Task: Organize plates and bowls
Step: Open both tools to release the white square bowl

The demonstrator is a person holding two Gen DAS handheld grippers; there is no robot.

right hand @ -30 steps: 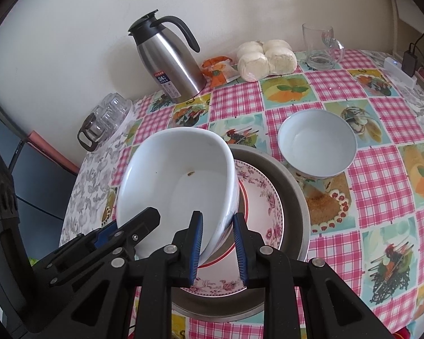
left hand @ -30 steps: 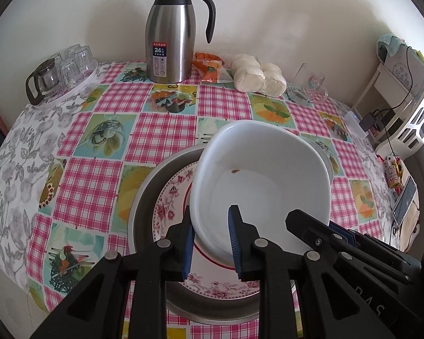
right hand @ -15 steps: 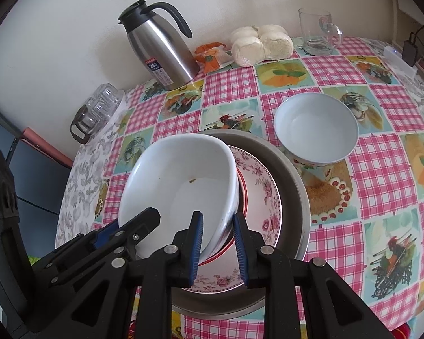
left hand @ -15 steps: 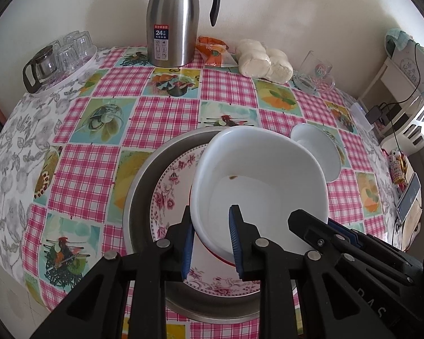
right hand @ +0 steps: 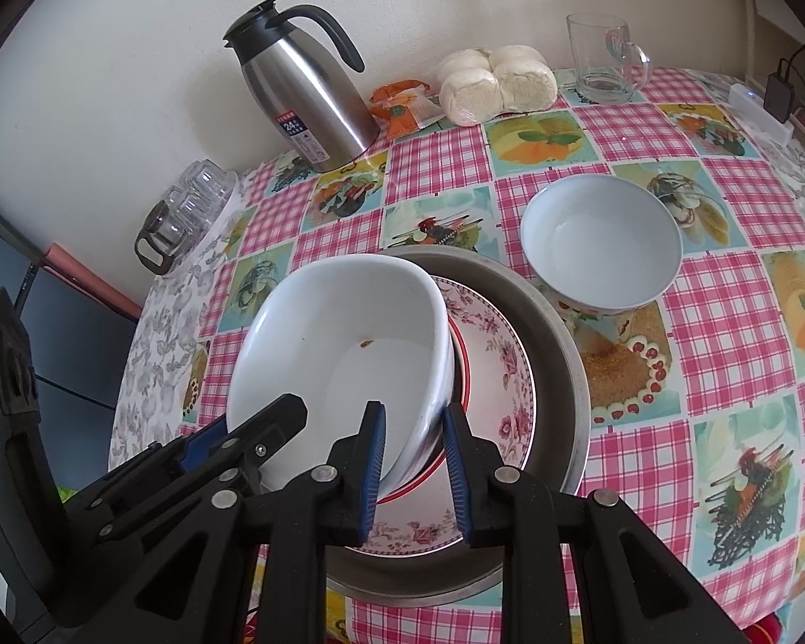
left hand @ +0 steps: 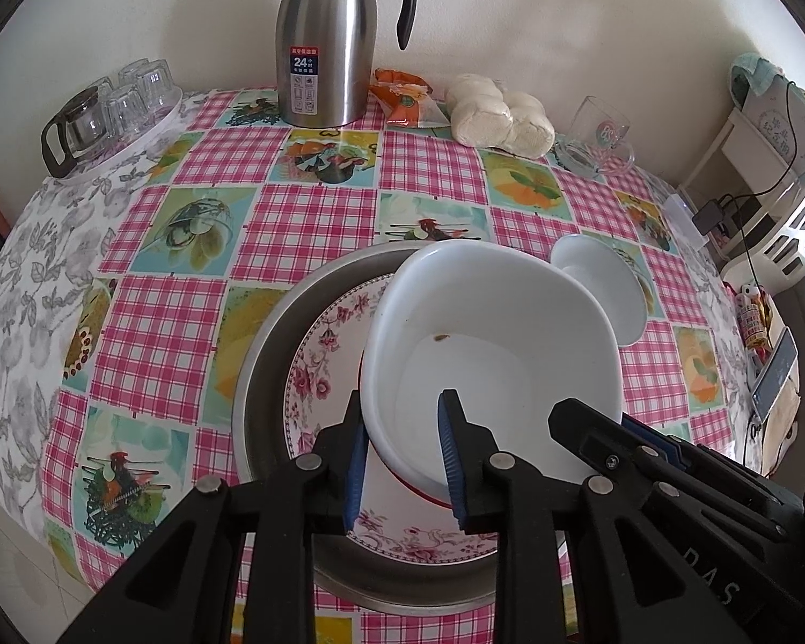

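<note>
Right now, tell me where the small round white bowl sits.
The small white bowl rests on the checked tablecloth, right of the steel basin and touching its rim, nearer than the glass mug.

open stretch of checked tablecloth [left hand: 306, 225] between the steel basin [left hand: 273, 333] and the back wall, wide enough for a pass. blocked along the wall by the thermos jug [left hand: 324, 37], an orange packet [left hand: 402, 99], bagged buns [left hand: 502, 115] and a glass mug [right hand: 604, 61]. far left corner taken by a tray of upturned glasses [left hand: 118, 107]. just right of the basin, hemmed by a small white bowl [right hand: 601, 241], touching the basin rim or nearly so, hard to tell. clear cloth beyond that bowl toward the right edge [right hand: 724, 322]. basin centre filled by the floral plate [right hand: 502, 370] and the large white bowl [right hand: 343, 333].
</note>
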